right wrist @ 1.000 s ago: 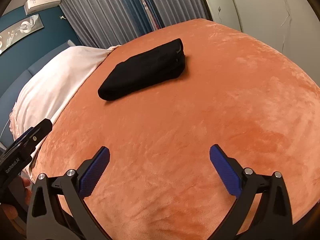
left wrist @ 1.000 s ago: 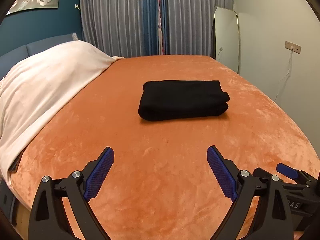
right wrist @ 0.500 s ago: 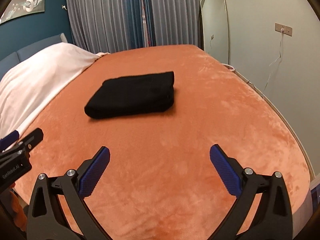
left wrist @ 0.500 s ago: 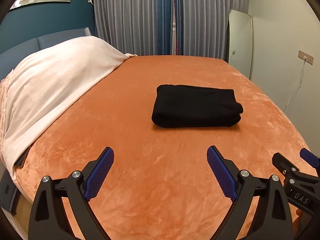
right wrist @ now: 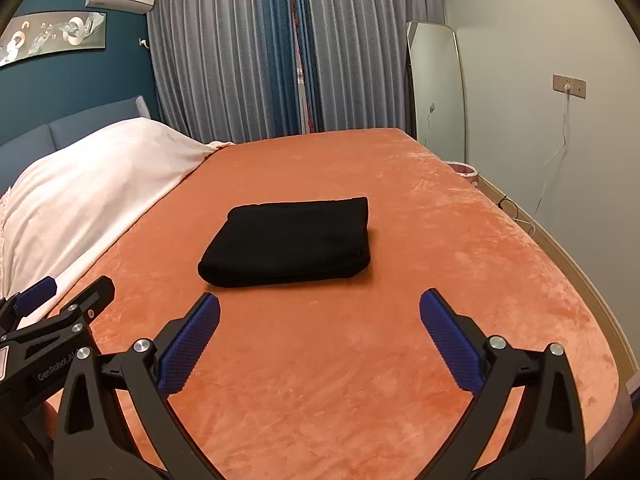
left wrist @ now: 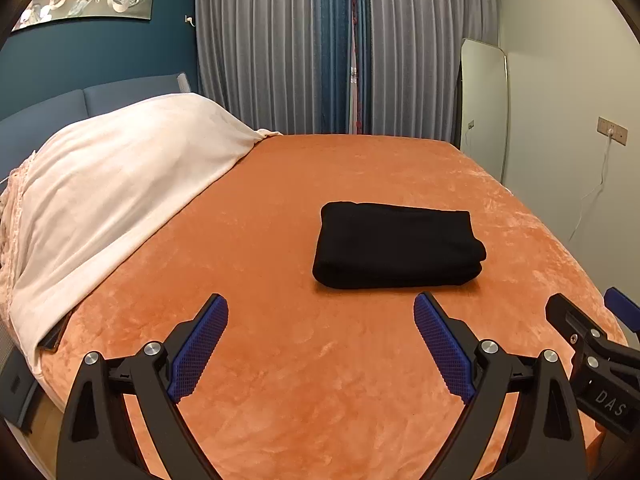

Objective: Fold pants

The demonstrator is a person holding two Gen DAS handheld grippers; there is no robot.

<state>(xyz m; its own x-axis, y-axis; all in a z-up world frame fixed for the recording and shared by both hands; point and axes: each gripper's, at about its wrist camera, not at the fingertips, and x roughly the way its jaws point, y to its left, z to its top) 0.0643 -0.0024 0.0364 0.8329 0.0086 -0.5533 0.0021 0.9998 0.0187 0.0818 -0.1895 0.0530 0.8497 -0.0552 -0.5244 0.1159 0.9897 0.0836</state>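
1. The pants (left wrist: 396, 246) lie folded into a thick black rectangle on the bed (left wrist: 280, 216), out on the orange cover with cloth showing on every side of them.
2. In my left wrist view the bundle sits right of centre; in the right wrist view the pants (right wrist: 288, 242) sit left of centre, so they lie between my two lines of sight.
3. My left gripper (left wrist: 320, 344) is spread wide, its blue pads (left wrist: 200, 348) well apart with nothing between them. It hangs over the near part of the bed, apart from the pants.
4. My right gripper (right wrist: 320, 344) is just as wide and empty, its pads (right wrist: 452, 346) clear of the bundle, which lies beyond the fingertips.
5. Each gripper shows in the other's view: the right gripper (left wrist: 592, 344) at the right edge of the left view, the left gripper (right wrist: 52, 320) at the left edge of the right view. From these side glimpses alone I cannot tell their opening.
6. A white blanket (left wrist: 120, 184) covers the head of the bed on the left, well apart from the pants.
7. Grey curtains (left wrist: 340, 48) hang behind the bed, and a mirror (left wrist: 484, 108) leans against the right wall.
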